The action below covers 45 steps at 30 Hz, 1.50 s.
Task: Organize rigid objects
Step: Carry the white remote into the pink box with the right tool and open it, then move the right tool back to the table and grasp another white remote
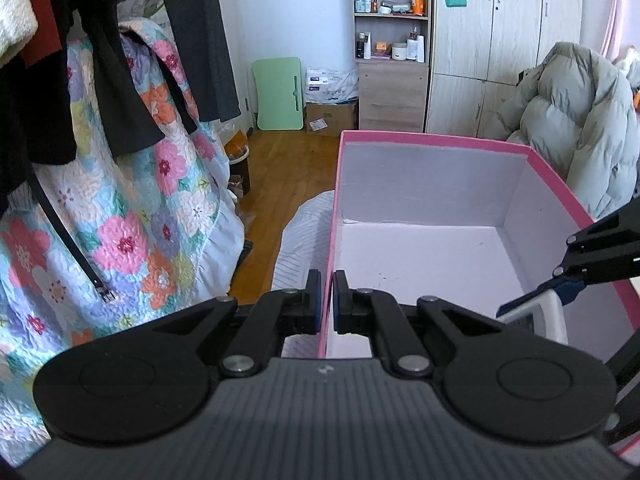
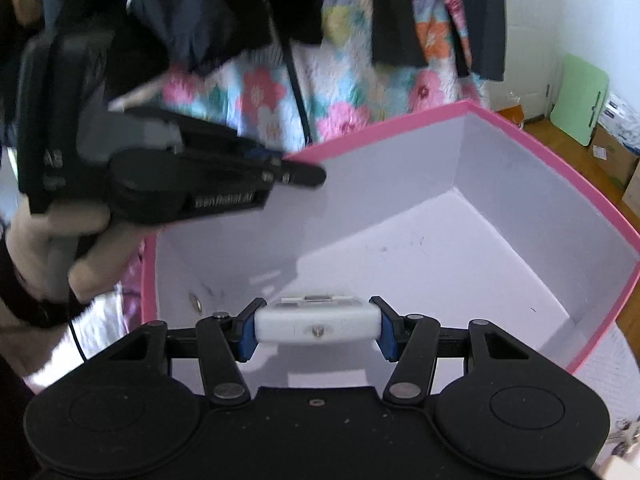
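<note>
In a bedroom, with a floral quilt [image 1: 132, 216] and dark clothes [image 1: 120, 80] hanging at one side and a wardrobe [image 1: 500, 48], shelves [image 1: 390, 12] and a puffy coat [image 1: 572, 128] beyond, a pink box [image 1: 432, 138] sits on what looks like a striped bed cover [image 1: 300, 248] above the wood floor [image 1: 280, 168]. The box is open and its pale inside looks bare apart from a few scuffs.

The step in hand appears to be putting a rigid thing into the box. The left tool [image 1: 327, 302] has its pads pressed together on the box's near wall, pinching the rim, seemingly to steady it. The right tool [image 2: 316, 328] pinches a white block [image 2: 316, 322] by its two ends and holds it over the box's near corner, clear of the floor of the box.

The next move likely calls for lowering the block inside until it rests on the bottom, then spreading the right tool's pads while the left one keeps the box from sliding. The soft cover beneath may let the box tip.
</note>
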Tool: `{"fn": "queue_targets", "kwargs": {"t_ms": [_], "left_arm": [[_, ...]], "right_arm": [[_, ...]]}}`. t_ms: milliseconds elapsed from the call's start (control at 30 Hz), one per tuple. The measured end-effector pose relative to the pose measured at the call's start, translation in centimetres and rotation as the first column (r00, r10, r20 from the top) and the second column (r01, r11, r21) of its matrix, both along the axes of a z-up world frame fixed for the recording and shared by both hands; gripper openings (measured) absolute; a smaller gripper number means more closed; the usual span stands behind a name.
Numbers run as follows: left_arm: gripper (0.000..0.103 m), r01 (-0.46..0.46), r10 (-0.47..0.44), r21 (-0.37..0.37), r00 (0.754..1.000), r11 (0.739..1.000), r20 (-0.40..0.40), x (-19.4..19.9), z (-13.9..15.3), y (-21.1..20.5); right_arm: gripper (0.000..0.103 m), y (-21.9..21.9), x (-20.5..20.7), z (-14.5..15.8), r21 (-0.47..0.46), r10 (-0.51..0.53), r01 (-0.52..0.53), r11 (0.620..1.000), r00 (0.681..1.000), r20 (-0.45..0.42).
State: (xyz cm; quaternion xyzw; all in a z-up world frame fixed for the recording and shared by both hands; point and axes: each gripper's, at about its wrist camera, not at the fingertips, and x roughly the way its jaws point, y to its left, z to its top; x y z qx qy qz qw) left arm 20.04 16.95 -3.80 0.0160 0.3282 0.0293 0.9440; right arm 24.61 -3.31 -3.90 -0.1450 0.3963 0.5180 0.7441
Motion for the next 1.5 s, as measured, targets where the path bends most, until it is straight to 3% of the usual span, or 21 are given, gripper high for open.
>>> {"fn": "queue_targets", "kwargs": {"t_ms": [167,567,667,833,967,1100,1300,1500], "left_arm": [[0.005,0.005,-0.005,0.010,1.000,1.000,0.000,0.0,0.1,0.0],[0.006,0.010,-0.010,0.026,1.000,1.000,-0.003,0.0,0.0,-0.1],[0.006,0.009,-0.009,0.031,1.000,0.999,-0.003,0.0,0.0,-0.2],[0.006,0.009,-0.009,0.033,1.000,0.999,-0.003,0.0,-0.1,-0.3],[0.006,0.013,-0.013,0.044,1.000,0.999,-0.001,0.0,-0.2,-0.5],[0.006,0.017,-0.017,0.054,1.000,0.998,0.000,0.0,-0.1,-0.6],[0.008,0.022,-0.022,0.055,1.000,0.998,-0.002,0.0,0.0,-0.6],[0.008,0.026,-0.026,0.061,1.000,0.998,-0.004,0.1,0.1,-0.6]], "right_arm": [[0.061,0.7,0.4,-1.4,-0.140,-0.027,0.030,0.990,0.999,0.023],[0.061,3.2,0.7,-0.7,-0.157,0.004,0.006,0.988,0.998,0.061],[0.068,2.8,0.8,0.2,-0.109,-0.040,0.048,0.993,0.997,0.073],[0.069,-1.7,0.2,3.0,0.017,-0.163,0.162,0.987,0.981,0.104],[0.069,-6.6,-1.1,5.4,0.059,-0.292,0.287,0.956,0.946,0.142],[0.069,-12.1,-1.6,6.2,0.061,-0.443,0.439,0.896,0.889,0.119],[0.069,-17.4,-1.5,3.2,-0.015,-0.600,0.602,0.798,0.797,0.068],[0.069,-18.6,0.3,-1.2,-0.112,-0.689,0.690,0.715,0.723,0.052]]}}
